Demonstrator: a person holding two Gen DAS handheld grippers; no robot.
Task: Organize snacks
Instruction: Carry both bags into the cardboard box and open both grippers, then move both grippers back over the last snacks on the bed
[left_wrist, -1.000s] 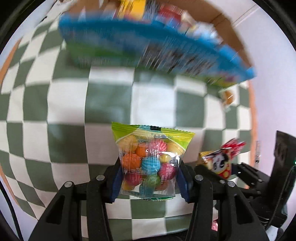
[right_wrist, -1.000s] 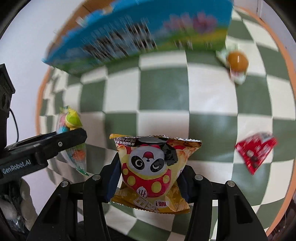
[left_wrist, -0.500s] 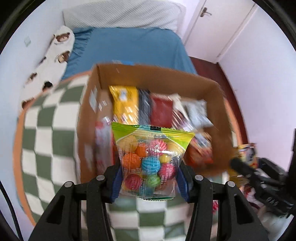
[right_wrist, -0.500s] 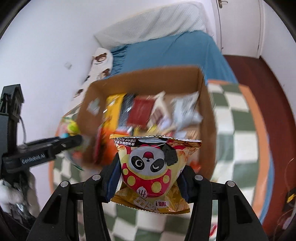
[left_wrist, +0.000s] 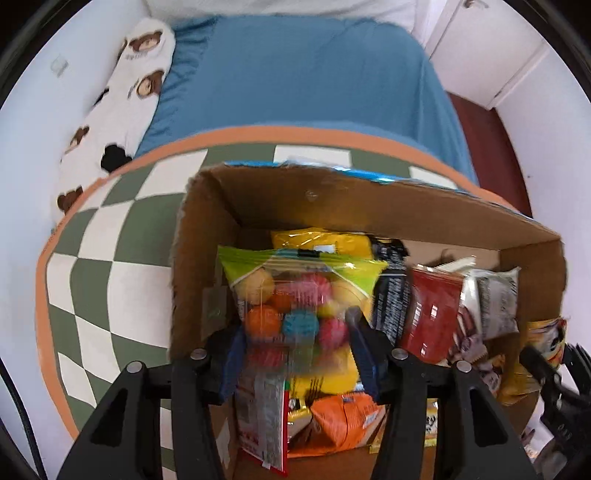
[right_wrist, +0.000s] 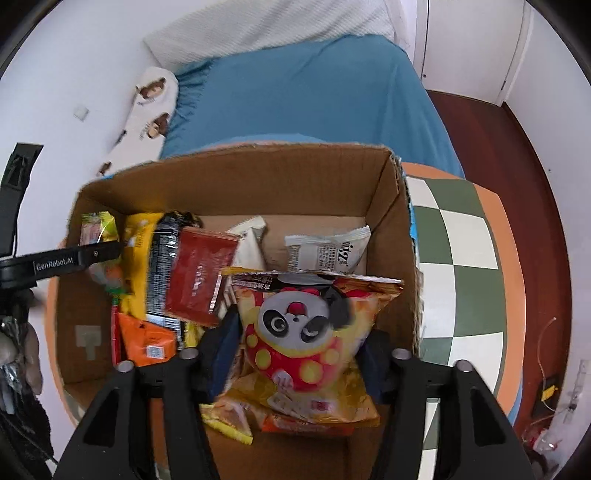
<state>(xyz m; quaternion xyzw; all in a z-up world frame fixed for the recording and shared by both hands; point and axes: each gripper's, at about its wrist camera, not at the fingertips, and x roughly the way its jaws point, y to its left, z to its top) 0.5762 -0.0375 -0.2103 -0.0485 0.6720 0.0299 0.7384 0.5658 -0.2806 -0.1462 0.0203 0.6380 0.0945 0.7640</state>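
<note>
The left hand-held gripper (left_wrist: 295, 354) hangs nose-down over the open cardboard box (left_wrist: 207, 258), its jaws opening with the clear bag of coloured candy balls (left_wrist: 295, 295) between them; the blue pads still sit against the bag's sides. The bag's green top edge stands above the fingers, over the left end of the box.

The right hand-held gripper (right_wrist: 299, 354) is over the right half of the same box (right_wrist: 388, 229), and its jaws are opening too. The yellow panda snack bag (right_wrist: 306, 332) is between them, blurred, and the pads stand clear of its sides, so it looks loose.

Below both lie packets already in the box: a yellow one (right_wrist: 136, 251), a black one (right_wrist: 162, 258), a red one (right_wrist: 199, 273), a white wrapper (right_wrist: 325, 251) and an orange pack (right_wrist: 147, 339).

The left view shows the checkered worktop (left_wrist: 110, 266) stretching out left of the box, the bear-print pillow (left_wrist: 122, 92) along the wall, and the right gripper's panda bag at its far right edge. The right view gives the worktop's other side (right_wrist: 461, 258), the dark red floor (right_wrist: 517, 166), and the left gripper's black arm (right_wrist: 62, 262) reaching in over the box's left wall. Both show the blue bed (right_wrist: 314, 92) beyond.
</note>
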